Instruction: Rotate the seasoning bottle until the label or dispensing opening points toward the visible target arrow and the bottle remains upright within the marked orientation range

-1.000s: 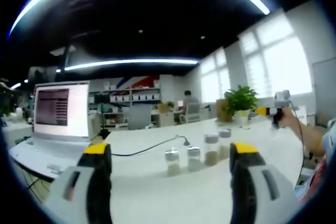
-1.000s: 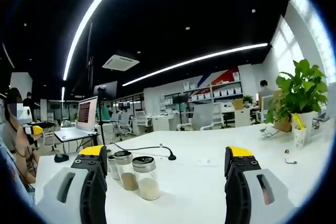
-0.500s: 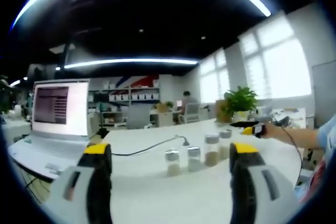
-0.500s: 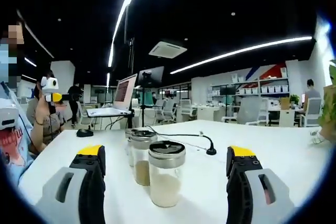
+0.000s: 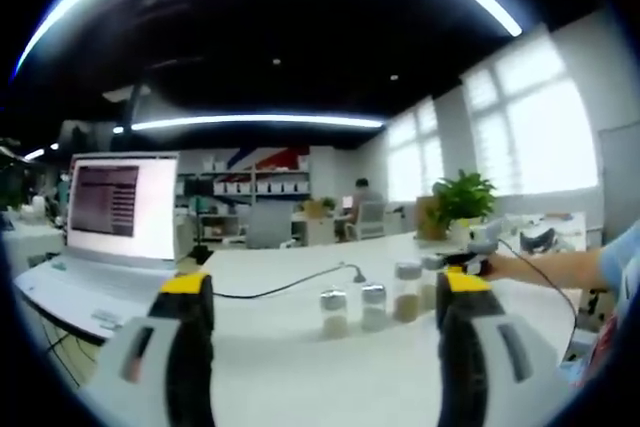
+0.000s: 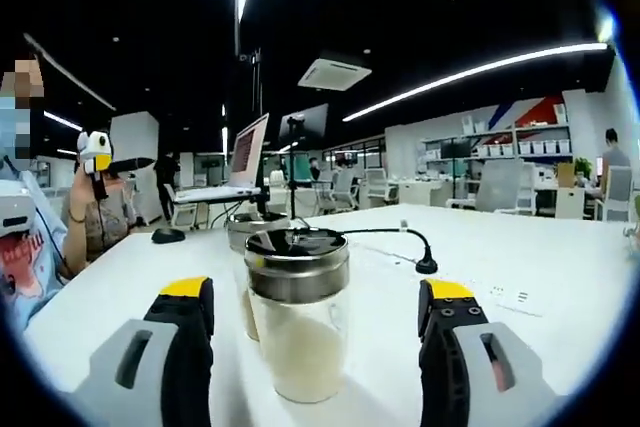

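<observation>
Your right gripper [image 6: 315, 347], fingers spread wide, straddles the clear glass seasoning bottle with a steel cap [image 6: 298, 322] standing upright on the white surface [image 6: 530, 327]; closing off-centre may tip it into the bottles just behind; left gripper [image 5: 320, 347] idles, released.

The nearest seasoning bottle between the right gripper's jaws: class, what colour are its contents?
Pale cream-white powder in the seasoning bottle, under a metal lid; clearest in the right gripper view.

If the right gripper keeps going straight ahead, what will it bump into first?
Most likely the nearest glass seasoning jar with pale powder and a metal lid, standing upright on the white table between the open right gripper jaws.
</observation>
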`<action>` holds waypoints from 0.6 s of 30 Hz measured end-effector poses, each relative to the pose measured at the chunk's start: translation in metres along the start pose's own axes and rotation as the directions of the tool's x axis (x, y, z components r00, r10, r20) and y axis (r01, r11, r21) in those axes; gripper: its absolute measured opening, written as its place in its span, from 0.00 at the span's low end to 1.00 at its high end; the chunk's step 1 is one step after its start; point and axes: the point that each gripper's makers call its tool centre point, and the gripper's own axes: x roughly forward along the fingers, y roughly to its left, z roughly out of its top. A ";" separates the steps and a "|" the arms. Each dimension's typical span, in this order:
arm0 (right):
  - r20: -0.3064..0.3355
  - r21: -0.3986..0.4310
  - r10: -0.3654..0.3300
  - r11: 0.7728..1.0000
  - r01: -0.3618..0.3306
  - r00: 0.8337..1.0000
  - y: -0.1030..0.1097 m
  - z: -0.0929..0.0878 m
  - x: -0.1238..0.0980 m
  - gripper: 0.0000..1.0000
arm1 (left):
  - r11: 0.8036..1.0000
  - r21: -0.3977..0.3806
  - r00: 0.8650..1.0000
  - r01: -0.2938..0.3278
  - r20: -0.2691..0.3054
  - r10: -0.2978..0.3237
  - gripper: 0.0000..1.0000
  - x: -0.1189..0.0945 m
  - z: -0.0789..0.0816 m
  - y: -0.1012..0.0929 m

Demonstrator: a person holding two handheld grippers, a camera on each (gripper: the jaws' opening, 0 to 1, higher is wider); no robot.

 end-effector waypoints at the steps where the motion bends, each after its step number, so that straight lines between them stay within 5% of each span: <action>1: 0.001 0.006 0.024 1.000 -0.024 1.000 0.004 -0.001 0.002 0.84 | 1.000 0.001 1.000 0.002 0.001 -0.002 0.98 0.000 0.000 -0.001; 5: 0.045 0.024 0.064 0.998 -0.065 0.997 0.004 0.006 0.006 0.71 | 1.000 -0.017 0.999 0.021 0.045 -0.021 0.98 -0.004 0.009 -0.004; 18: -0.035 -0.018 0.129 0.991 -0.129 0.991 0.020 -0.012 0.018 0.48 | 1.000 -0.021 0.999 0.009 0.044 -0.008 0.98 0.001 0.007 0.001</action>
